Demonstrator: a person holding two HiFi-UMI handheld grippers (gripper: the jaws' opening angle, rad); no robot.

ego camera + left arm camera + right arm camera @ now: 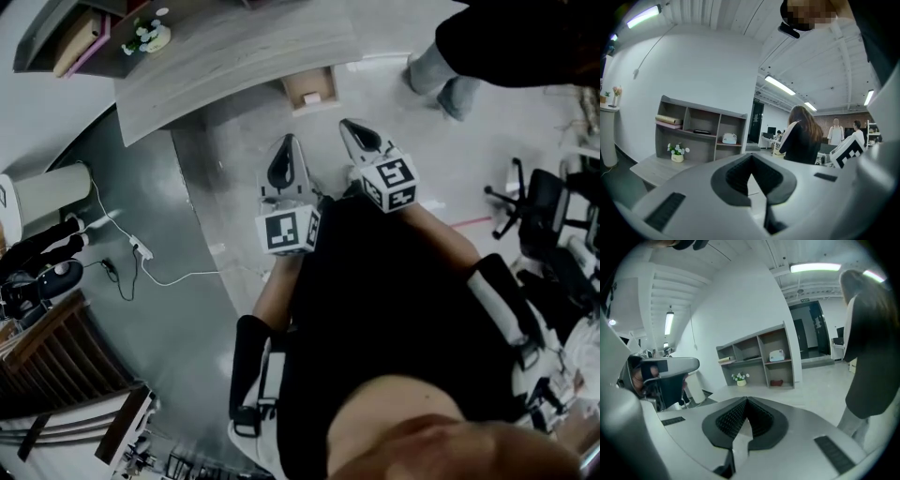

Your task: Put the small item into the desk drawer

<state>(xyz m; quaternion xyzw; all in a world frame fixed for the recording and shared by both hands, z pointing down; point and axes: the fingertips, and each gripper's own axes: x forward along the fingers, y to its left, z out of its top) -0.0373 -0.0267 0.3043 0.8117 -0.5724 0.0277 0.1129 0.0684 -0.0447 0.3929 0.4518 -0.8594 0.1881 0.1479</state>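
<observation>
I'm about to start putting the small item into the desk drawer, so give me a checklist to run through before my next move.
1. The left gripper is free: ok, shut with nothing held.
2. The right gripper is free: ok, shut with nothing held.
3. The desk is within reach: not ok, both grippers hang over the floor short of its edge.
4. The drawer is open: cannot tell. An open brown box shows at the desk edge and may be the drawer.
5. The small item is located: cannot tell. Something pale lies in that box.
6. The way is clear: not ok, a person's legs stand right of the box.
</observation>
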